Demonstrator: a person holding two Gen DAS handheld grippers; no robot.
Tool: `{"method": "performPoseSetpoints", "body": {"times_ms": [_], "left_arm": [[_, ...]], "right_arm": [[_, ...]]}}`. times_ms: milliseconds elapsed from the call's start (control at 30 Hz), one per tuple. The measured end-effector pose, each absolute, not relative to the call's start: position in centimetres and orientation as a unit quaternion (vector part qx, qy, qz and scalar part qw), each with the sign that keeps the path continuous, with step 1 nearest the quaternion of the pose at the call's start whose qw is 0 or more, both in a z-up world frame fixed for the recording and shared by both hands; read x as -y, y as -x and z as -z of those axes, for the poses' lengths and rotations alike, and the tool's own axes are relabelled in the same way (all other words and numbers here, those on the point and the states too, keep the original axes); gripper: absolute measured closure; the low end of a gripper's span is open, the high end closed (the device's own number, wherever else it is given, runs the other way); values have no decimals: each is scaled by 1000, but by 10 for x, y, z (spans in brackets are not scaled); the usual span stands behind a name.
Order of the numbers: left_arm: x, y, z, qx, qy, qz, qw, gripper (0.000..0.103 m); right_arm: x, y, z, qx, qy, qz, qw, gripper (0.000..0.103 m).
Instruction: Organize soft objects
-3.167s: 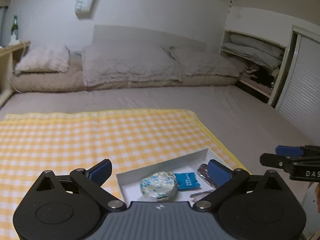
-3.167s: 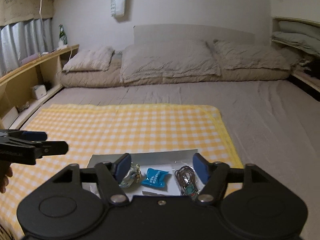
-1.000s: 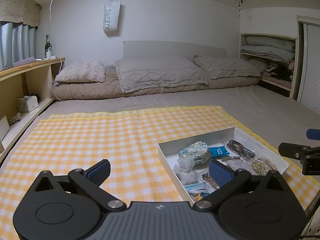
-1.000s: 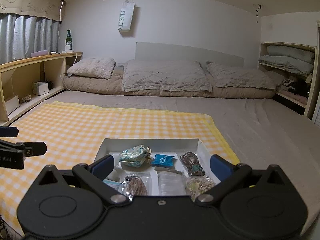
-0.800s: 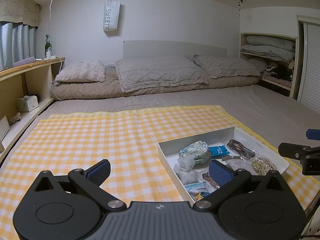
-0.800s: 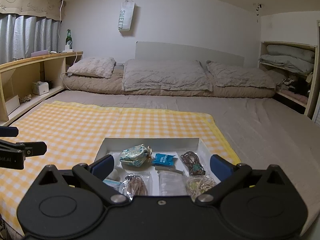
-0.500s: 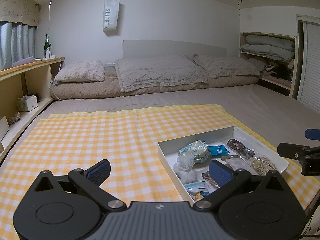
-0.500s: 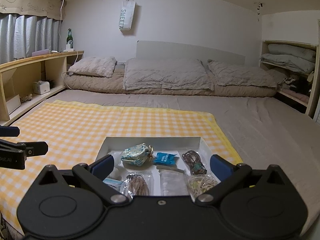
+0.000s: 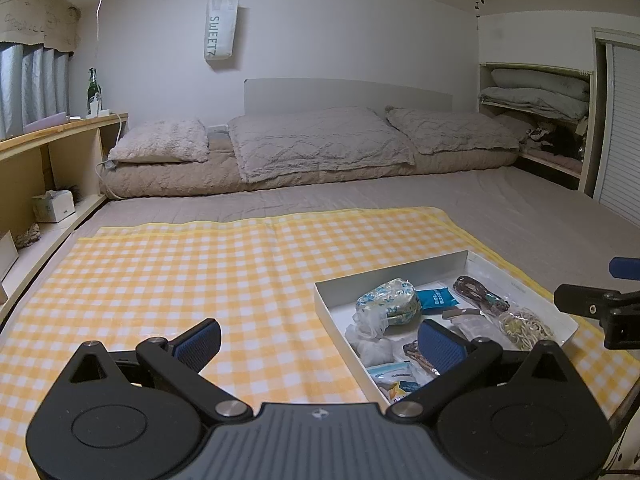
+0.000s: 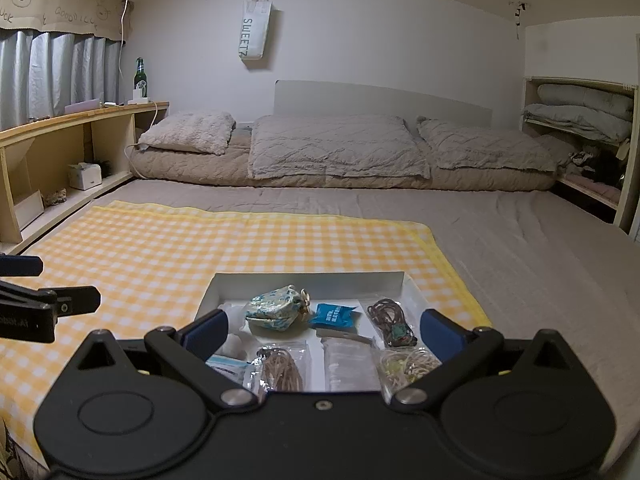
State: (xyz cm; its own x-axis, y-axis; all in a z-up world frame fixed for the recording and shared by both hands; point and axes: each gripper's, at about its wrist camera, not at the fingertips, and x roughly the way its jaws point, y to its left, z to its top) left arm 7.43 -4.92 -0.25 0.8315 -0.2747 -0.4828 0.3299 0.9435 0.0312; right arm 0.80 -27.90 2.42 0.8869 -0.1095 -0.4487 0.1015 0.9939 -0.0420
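Note:
A white tray (image 9: 400, 278) (image 10: 308, 280) lies on a yellow checked cloth (image 9: 200, 272) (image 10: 160, 248) on the bed. In it are a blue-patterned pouch (image 9: 388, 300) (image 10: 276, 310), a blue packet (image 9: 436, 298) (image 10: 335, 316), brown cords (image 9: 478, 292) (image 10: 390, 322), bagged rubber bands (image 9: 524, 326) (image 10: 408, 362) and white soft items (image 9: 372, 344). My left gripper (image 9: 318, 344) is open and empty above the cloth, left of the tray. My right gripper (image 10: 322, 330) is open and empty above the tray's near side.
Pillows (image 9: 320, 140) and a folded quilt line the bed's far end. A wooden shelf (image 9: 48, 152) with a green bottle (image 9: 93, 88) runs along the left. A cupboard with bedding (image 9: 536, 100) stands at the right. Grey mattress (image 10: 540, 248) lies right of the cloth.
Since 3.2 s ago both grippers have pulled back and risen, so the whole tray shows. Over the last second they have hardly moved.

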Motion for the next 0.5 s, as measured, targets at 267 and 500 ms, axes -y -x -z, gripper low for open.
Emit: {"method": "performPoseSetpoints", "body": {"times_ms": [267,500], "left_arm": [[49,-74,3,-243,-57,159,955,0],[49,-74,2,-244,-57,159,955,0]], "right_arm": [[280,-8,-24,-233,7,53,971,0],[279,-6,-23,-233,6,52,971,0]]}}
